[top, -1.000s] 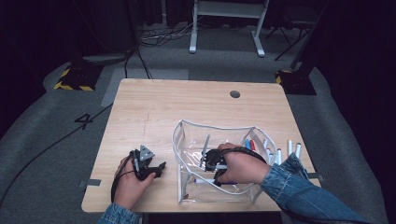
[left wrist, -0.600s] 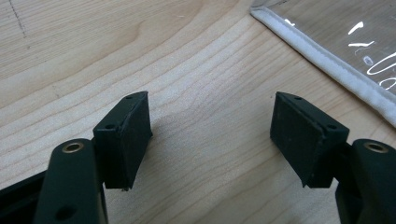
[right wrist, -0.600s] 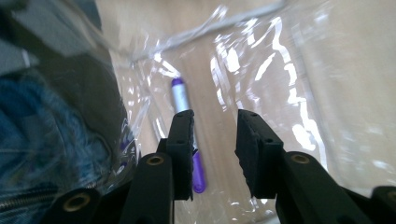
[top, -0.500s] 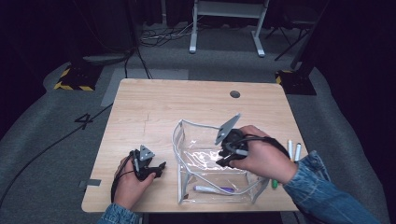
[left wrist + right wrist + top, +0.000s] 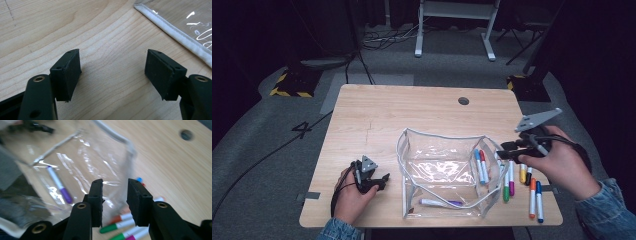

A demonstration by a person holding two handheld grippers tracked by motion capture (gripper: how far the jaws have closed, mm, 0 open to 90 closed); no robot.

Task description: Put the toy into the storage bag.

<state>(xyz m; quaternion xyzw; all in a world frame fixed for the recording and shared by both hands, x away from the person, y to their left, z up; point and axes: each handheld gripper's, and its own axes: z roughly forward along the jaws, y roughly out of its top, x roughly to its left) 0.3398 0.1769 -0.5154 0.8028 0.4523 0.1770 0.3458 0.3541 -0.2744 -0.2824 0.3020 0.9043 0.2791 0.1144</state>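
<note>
The light wooden table (image 5: 377, 125) carries everything, and most of its near half is taken by the clear plastic pouch with a white zip edge (image 5: 447, 172), which stands open at the top, its mouth spread wide, probably so that markers can be dropped in from above. Inside it lies one white marker with a purple cap (image 5: 439, 203), flat on the bottom near the person's edge of the table, and a blue marker (image 5: 477, 165) and a red marker (image 5: 483, 165) show through the pouch's right wall; whether those two are inside or just behind the plastic cannot be told. The loose row of coloured markers (image 5: 524, 187) lies on the table just beside the pouch's right side, close to hand for the next pick. The right gripper (image 5: 517, 149) is lifted above that row at the pouch's right edge; its jaws have just been opening and now stand a little apart with nothing between them, so it seems to have let go of a marker and to be heading for another. The left gripper (image 5: 379, 181) rests on the table just left of the pouch, apart from its white edge, with its jaws released and wide and bare wood between them, likely parked there ready to steady the pouch.
</note>
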